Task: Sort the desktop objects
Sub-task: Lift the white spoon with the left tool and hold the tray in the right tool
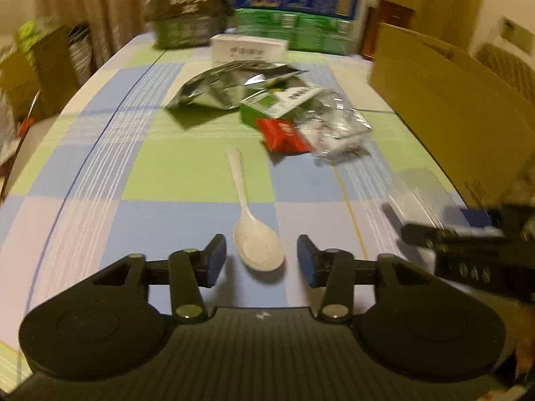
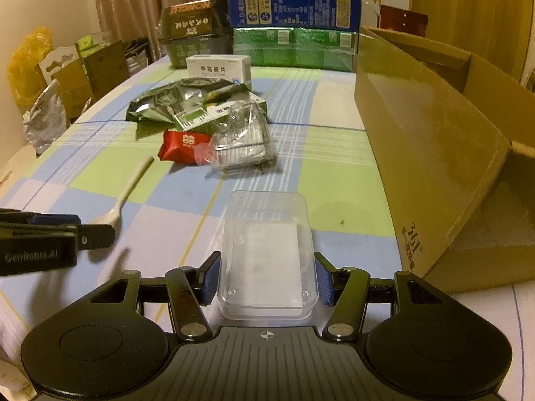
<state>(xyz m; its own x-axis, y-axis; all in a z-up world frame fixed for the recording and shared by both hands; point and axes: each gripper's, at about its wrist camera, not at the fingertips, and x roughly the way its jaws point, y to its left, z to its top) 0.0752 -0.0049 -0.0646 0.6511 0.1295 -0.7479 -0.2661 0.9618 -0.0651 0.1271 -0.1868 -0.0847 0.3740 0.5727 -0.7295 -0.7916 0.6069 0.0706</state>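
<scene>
Left gripper [image 1: 260,257] spread wide over checked tablecloth [image 1: 187,173], white plastic spoon [image 1: 255,234] lying bowl-first between its pads, untouched. Right gripper [image 2: 267,279] brackets clear plastic tub [image 2: 267,254], pads at both walls; firm grip cannot be confirmed. Wrapper pile [image 2: 214,127] mid-table; cardboard box [image 2: 434,153] at right.

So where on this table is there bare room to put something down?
Free cloth lies left of the white spoon toward the table's left edge, and between the clear tray and the cardboard box. The middle is crowded: foil bag, green carton, red packet and clear wrapper bunch together.
</scene>
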